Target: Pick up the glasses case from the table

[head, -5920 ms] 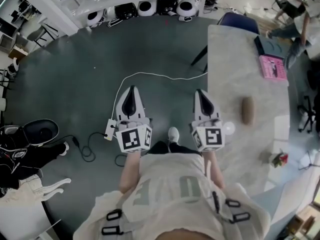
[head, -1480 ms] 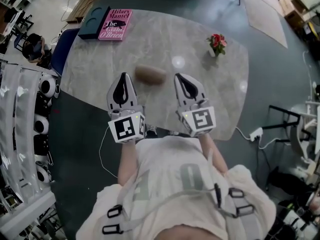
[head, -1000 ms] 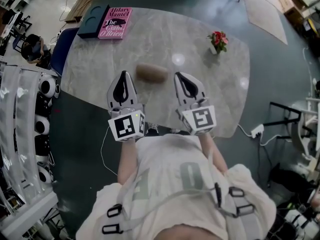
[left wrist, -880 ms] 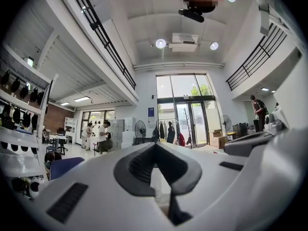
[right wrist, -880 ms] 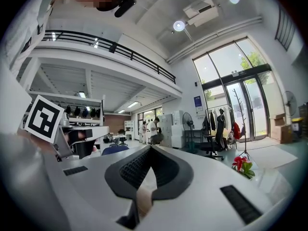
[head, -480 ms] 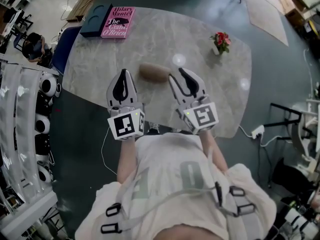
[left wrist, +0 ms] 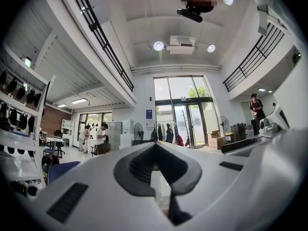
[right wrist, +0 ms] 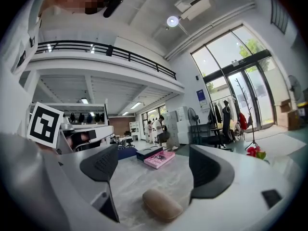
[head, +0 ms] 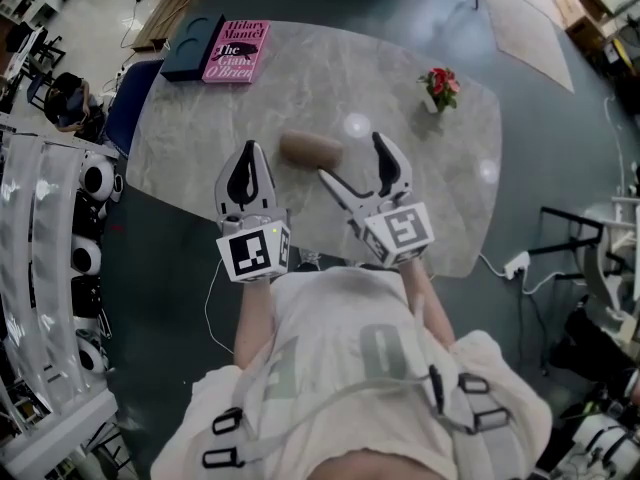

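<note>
The brown oval glasses case [head: 310, 149] lies flat on the marble table [head: 430, 198], slightly left of its middle. My right gripper [head: 352, 158] hovers over the near part of the table, its jaws opening wide. The case lies just ahead and a little left of its left finger, touching neither pad. In the right gripper view the case [right wrist: 162, 204] shows low between the two dark pads [right wrist: 99, 163], with the right gripper [right wrist: 154, 170] holding nothing. My left gripper [head: 245, 164] is shut and empty, near the table's front left edge; the left gripper [left wrist: 156, 170] looks out level across the room.
A pink book [head: 236, 51] and a dark flat box [head: 194, 58] lie at the table's far left corner. A small vase of red flowers [head: 438, 88] stands at the far right. A blue chair [head: 122, 108] is tucked at the left edge. People stand far off.
The right gripper's jaws went from shut to spread wide and it swung slightly toward the case. The left gripper stayed still. Much earlier, the person stood turned away from the table.
</note>
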